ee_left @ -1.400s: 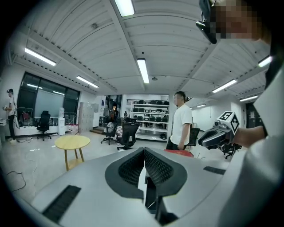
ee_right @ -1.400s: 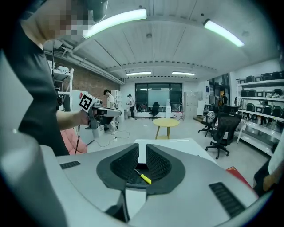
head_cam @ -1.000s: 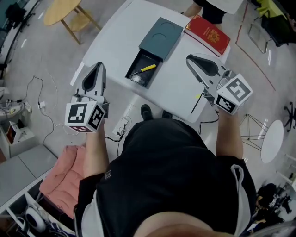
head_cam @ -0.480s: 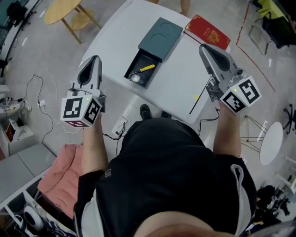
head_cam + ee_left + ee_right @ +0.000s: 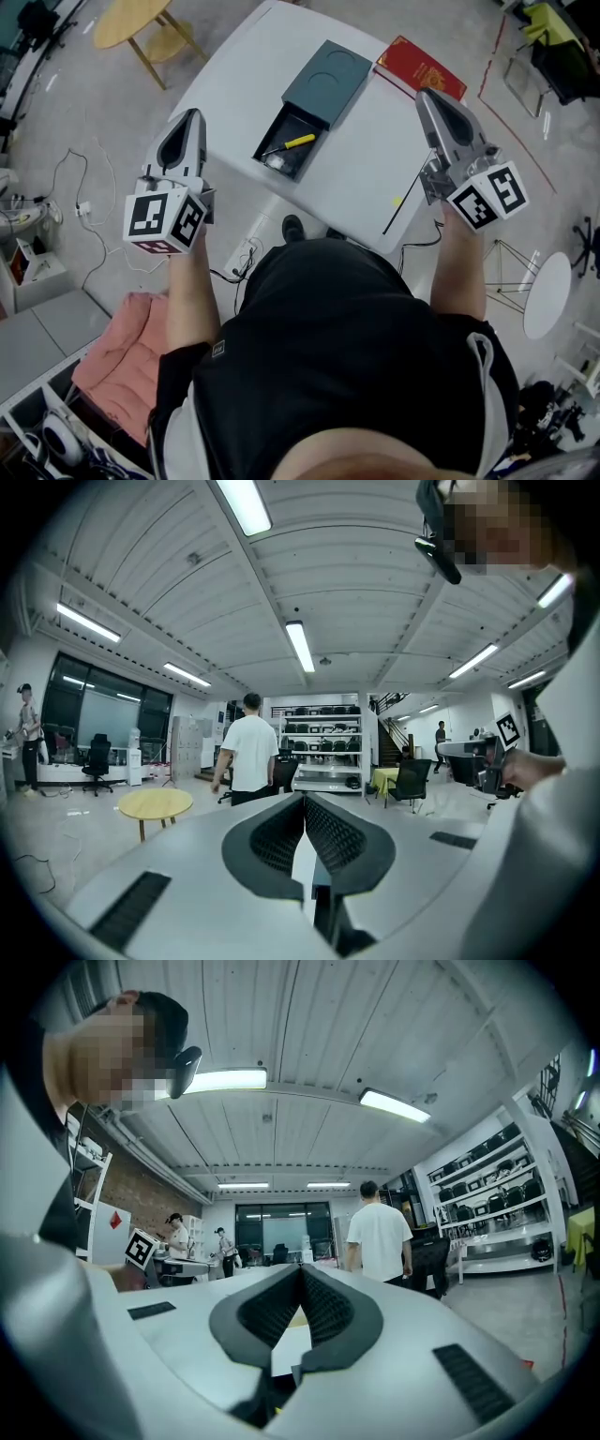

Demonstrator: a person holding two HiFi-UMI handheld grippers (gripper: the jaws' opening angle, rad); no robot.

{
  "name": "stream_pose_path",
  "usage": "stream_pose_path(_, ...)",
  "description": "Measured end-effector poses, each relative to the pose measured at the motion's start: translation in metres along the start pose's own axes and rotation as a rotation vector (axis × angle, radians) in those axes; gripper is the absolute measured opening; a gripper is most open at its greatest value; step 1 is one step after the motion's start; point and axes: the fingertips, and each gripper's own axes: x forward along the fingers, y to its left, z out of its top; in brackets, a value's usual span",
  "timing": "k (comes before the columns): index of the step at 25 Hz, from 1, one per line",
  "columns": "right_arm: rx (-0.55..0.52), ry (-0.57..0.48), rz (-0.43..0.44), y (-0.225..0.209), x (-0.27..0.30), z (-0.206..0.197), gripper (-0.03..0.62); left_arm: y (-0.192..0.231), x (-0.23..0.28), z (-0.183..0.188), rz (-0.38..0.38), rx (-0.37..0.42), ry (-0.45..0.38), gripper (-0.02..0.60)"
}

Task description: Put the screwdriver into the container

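The yellow-handled screwdriver (image 5: 292, 142) lies inside the open black container (image 5: 279, 153) on the white table (image 5: 356, 178). Its dark teal lid (image 5: 326, 75) sits just behind it. My left gripper (image 5: 190, 118) hovers off the table's left edge, shut and empty. My right gripper (image 5: 428, 95) is held over the table's right side, its jaws just closed together with nothing between them. Both gripper views look up at the ceiling and room, where the left gripper (image 5: 304, 800) and right gripper (image 5: 301, 1270) show their pads meeting.
A red book (image 5: 422, 66) lies at the table's far right corner. A thin black rod with a yellow bit (image 5: 401, 201) lies near the front right edge. Cables (image 5: 89, 220) trail on the floor at left; a wooden stool (image 5: 141, 26) stands beyond.
My right gripper has moved right and back, away from the table's middle. My left gripper shifted slightly left. The screwdriver stays in the container.
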Motion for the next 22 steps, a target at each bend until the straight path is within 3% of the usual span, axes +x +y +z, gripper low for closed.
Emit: stream_pose_path(22, -0.022, 0.007, -0.013, 0.0, 0.009, -0.007, 0.029, 0.021, -0.004, -0.009, 0.039, -0.018, 0.011, 0.017)
